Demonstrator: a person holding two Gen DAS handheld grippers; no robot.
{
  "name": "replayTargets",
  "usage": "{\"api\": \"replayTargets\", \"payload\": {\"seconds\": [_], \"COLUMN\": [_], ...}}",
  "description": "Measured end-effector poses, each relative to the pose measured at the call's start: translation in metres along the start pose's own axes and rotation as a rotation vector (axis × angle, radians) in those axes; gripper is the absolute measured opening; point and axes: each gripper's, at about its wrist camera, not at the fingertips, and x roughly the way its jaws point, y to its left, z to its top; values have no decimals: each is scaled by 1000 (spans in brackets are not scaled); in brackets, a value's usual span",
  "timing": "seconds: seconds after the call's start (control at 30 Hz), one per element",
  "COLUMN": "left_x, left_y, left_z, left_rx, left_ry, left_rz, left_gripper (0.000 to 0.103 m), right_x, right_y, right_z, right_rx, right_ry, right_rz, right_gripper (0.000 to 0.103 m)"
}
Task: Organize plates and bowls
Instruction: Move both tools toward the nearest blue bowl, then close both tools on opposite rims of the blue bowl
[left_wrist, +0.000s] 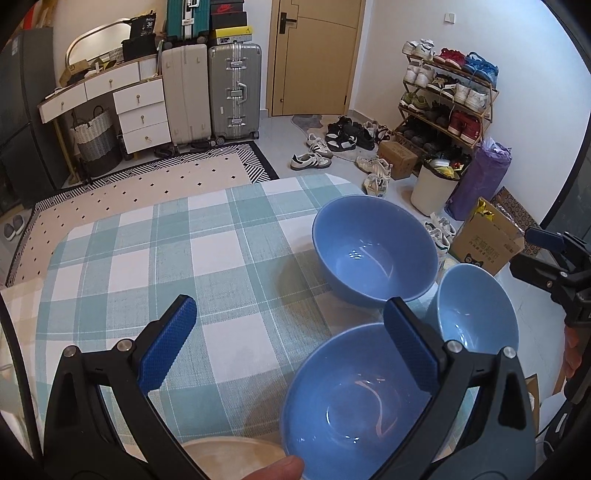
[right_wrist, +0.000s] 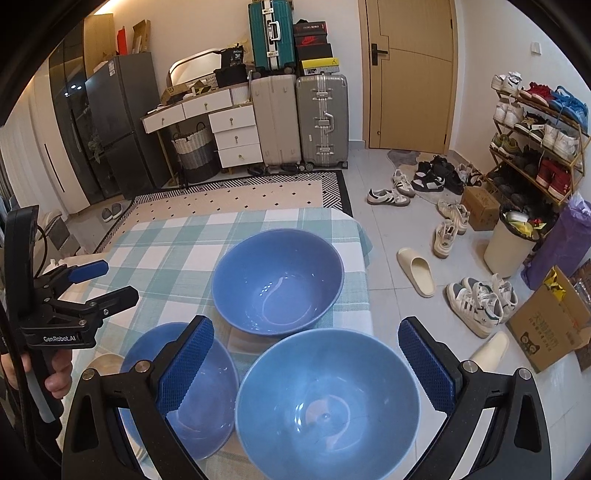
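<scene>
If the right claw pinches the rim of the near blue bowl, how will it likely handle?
The near blue bowl looks glazed and glossy, so probably rigid but slippery against the pads. It seems ceramic, likely heavy for a rim pinch and apt to tilt. The right claw stands open around it; a chip against the neighbouring bowl seems possible.

White walls and a pale tiled floor (right_wrist: 388, 236). Far off, a tan door (right_wrist: 410, 74), stacked suitcases (right_wrist: 321, 122), white drawers (right_wrist: 236, 136); shoe rack (right_wrist: 535, 140) right, dark fridge (right_wrist: 114, 125) left.
</scene>
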Motion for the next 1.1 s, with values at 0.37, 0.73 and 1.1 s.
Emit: {"api": "replayTargets", "payload": {"seconds": [0.37,0.73,1.1], "left_x": [44,93,138], "left_y": [2,11,4], "left_z": [20,27,34], "left_rx": [-8,-24,-10], "left_ry": [40,98,153], "left_rz": [-16,-10,-11], "left_gripper": [101,101,101], "right_x": [40,82,121], "right_y": [-21,-30,-45], "right_z": [21,32,30], "right_rx": [39,56,72], "right_ry": [48,98,151], "right_rz": [-18,-24,-18], "right_gripper": [102,102,102]}}
